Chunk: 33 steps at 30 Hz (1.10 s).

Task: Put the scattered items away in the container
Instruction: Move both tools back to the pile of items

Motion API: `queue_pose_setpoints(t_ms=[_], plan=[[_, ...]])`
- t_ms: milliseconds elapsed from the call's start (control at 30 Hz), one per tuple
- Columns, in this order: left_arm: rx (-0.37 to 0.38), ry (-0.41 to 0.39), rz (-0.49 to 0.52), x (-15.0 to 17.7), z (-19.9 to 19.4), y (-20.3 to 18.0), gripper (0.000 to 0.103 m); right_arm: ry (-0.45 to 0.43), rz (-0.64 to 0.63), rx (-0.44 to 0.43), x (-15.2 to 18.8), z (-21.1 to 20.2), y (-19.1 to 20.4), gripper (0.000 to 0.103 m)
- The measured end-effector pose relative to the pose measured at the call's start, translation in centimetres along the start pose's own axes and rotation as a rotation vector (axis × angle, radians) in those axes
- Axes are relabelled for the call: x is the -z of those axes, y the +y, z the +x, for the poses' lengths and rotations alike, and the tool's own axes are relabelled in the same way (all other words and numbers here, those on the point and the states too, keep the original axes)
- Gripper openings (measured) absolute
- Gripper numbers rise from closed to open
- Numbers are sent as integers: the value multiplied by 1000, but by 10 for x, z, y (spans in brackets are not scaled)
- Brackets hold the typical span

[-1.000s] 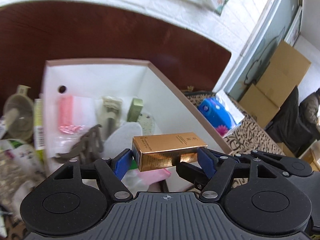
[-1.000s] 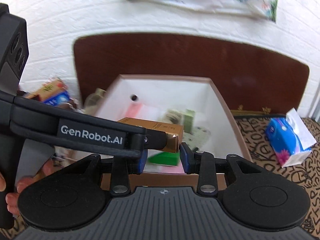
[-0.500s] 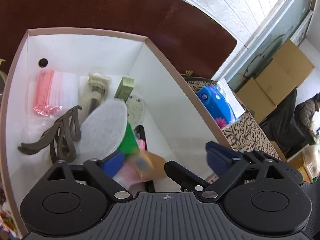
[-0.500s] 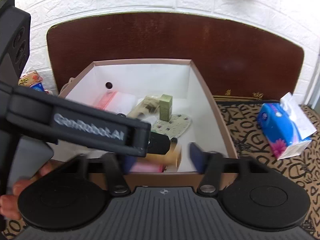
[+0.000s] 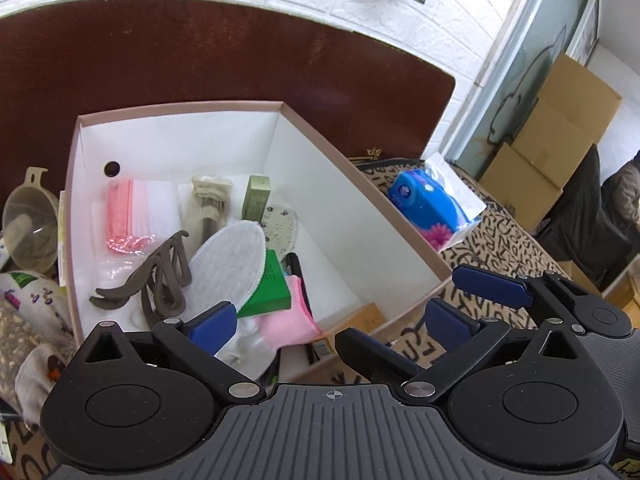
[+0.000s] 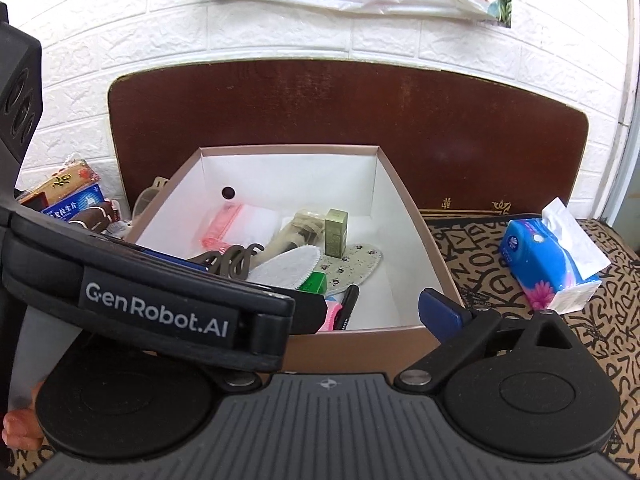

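Observation:
A white box with a brown rim (image 5: 362,174) (image 6: 412,216) holds a pink zip bag (image 5: 132,212), a brown hair claw (image 5: 160,276), a grey insole (image 5: 228,256), a green box (image 5: 272,288), a pink cloth (image 5: 292,320) and a gold box (image 5: 360,318) lying at its near right corner. My left gripper (image 5: 328,320) is open and empty above the box's near edge. My right gripper (image 6: 372,312) is open and empty; its left finger is hidden behind the left gripper's body (image 6: 152,304).
A blue tissue pack (image 5: 432,204) (image 6: 548,256) lies on the patterned cloth right of the box. A clear bowl (image 5: 28,228) and soft bags (image 5: 32,312) sit left of the box. A dark wooden headboard (image 6: 360,112) stands behind. Cardboard boxes (image 5: 552,140) are far right.
Both grippers held the gold box above the container, then opened. The gold box dropped into the box's near right corner. Both grippers have drawn back and up.

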<state>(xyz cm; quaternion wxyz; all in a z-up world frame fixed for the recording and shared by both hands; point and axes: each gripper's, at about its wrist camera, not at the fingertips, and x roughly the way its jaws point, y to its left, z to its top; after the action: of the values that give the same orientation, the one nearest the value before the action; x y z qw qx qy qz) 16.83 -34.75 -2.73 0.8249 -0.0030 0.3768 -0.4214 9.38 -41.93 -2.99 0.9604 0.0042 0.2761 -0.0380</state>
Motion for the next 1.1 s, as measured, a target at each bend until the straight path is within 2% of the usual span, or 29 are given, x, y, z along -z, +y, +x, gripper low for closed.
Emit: queue_pose_setpoints(t_ms=[400, 567, 800, 933, 1100], plan=[[-7, -71, -17, 28, -60, -6, 103, -43, -23, -16, 6, -44, 24, 100], [-50, -116, -48, 69, -97, 7, 103, -41, -1, -83, 23, -63, 49, 101], [-132, -155, -140, 142, -142, 47, 103, -49, -66, -150, 68, -80, 110, 101], [-198, -157, -167, 177, -161, 71, 103, -22, -58, -213, 93, -76, 144, 101], [-245, -153, -207, 200, -176, 101, 103, 26, -30, -262, 114, -61, 177, 101]])
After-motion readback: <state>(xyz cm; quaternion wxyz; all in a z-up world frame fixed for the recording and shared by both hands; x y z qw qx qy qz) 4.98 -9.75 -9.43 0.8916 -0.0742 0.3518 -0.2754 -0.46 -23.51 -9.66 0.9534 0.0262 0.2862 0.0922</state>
